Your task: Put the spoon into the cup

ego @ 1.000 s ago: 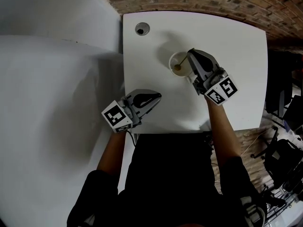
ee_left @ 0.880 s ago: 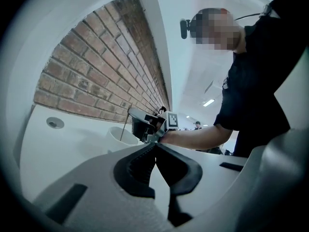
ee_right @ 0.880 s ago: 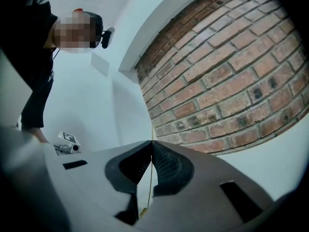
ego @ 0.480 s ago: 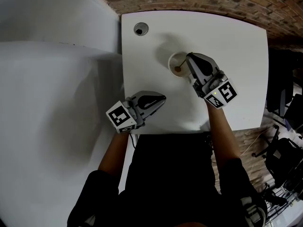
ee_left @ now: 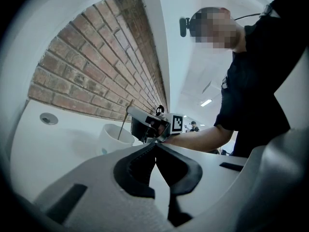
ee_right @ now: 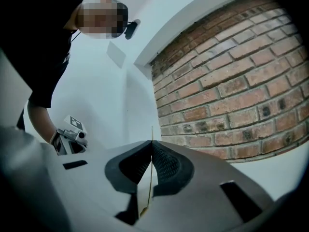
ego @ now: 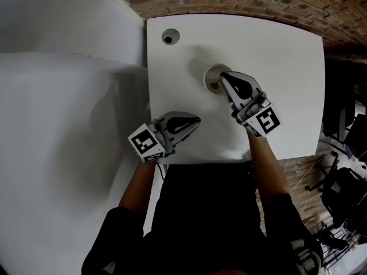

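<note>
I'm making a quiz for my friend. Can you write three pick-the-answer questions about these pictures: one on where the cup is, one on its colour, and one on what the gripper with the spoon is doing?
1. Where does the cup stand?
A. On the white table
B. On the floor
C. On a chair

2. What colour is the cup?
A. Red
B. White
C. Black

3. The right gripper: how are its fingers?
A. Wide apart and empty
B. Shut on the cup's rim
C. Shut on the spoon

Answers: 1 A, the head view shows it on the tabletop. 2 B, it looks white in the left gripper view. 3 C, the right gripper view shows the thin spoon pinched between the fingers.
</note>
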A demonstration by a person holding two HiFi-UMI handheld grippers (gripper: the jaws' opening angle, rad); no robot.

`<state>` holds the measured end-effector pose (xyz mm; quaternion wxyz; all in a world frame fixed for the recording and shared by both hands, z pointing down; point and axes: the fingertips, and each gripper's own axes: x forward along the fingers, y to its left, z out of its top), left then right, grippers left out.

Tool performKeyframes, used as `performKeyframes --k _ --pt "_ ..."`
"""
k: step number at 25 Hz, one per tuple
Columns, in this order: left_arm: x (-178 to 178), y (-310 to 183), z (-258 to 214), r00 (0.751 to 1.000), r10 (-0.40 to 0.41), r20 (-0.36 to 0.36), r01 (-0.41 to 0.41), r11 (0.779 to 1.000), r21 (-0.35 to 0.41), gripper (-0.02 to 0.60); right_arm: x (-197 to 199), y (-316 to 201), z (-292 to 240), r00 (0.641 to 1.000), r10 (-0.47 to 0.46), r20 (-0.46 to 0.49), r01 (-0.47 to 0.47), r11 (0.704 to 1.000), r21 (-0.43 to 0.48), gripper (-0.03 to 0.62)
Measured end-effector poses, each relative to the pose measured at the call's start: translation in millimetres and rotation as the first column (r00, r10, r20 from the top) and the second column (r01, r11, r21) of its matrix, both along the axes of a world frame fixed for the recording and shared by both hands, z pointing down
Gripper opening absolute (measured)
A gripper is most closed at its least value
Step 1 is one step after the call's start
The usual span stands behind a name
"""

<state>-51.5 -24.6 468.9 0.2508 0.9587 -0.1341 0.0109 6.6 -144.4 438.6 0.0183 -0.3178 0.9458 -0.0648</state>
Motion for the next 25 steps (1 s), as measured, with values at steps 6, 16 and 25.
performKeyframes --k 6,16,25 --pt "-1 1 1 1.000 -0.003 0.000 0.003 1.000 -0.004 0.017 0 1 -2 1.000 0.012 -0.011 -0.011 1.000 0.020 0.010" --pt "-2 4 2 1.000 -0.013 -0.001 0.013 1.000 -0.013 0.017 1 9 10 0.993 0.010 -0.116 -0.005 0.999 0.044 0.011" --pt "0 3 4 1.000 -0.009 0.000 0.009 1.000 -0.018 0.017 9 7 14 0.985 0.054 -0.163 -0.044 0.997 0.065 0.011"
